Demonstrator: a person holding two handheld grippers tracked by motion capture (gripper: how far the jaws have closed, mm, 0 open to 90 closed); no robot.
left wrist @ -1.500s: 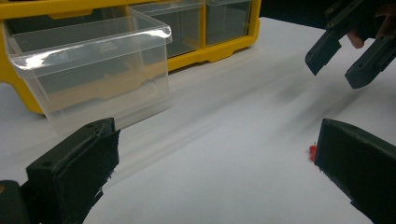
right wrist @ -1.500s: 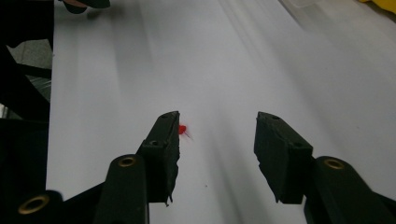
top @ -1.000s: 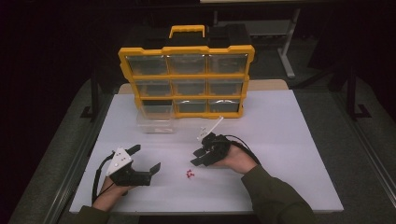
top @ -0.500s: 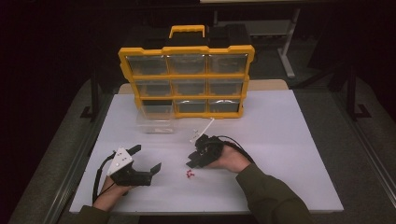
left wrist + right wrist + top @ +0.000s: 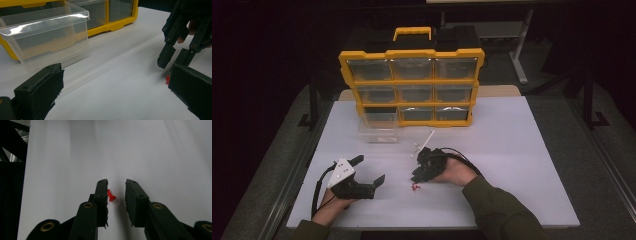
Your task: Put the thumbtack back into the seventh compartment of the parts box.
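Observation:
A few small red pushpins (image 5: 414,187) lie on the white table (image 5: 522,150). My right gripper (image 5: 417,176) points down at them with its jaws a little apart. In the right gripper view one red pushpin (image 5: 111,197) lies on the table between the jaws, against the left one; that gripper (image 5: 116,182) is open. My left gripper (image 5: 368,171) rests wide open on the table to the left and holds nothing. The left gripper view (image 5: 116,82) shows the right gripper (image 5: 173,62) over a red pushpin (image 5: 167,79), with a clear plastic drawer (image 5: 47,37) standing farther off.
A yellow organizer (image 5: 412,82) with clear drawers stands upright at the table's back. One clear drawer (image 5: 379,127) is out in front of its lower left slot. A white stick (image 5: 428,138) and small white bits (image 5: 417,147) lie just beyond the right gripper.
My right gripper has slid left and toward me, down over the red pushpins. The left gripper has stayed in place.

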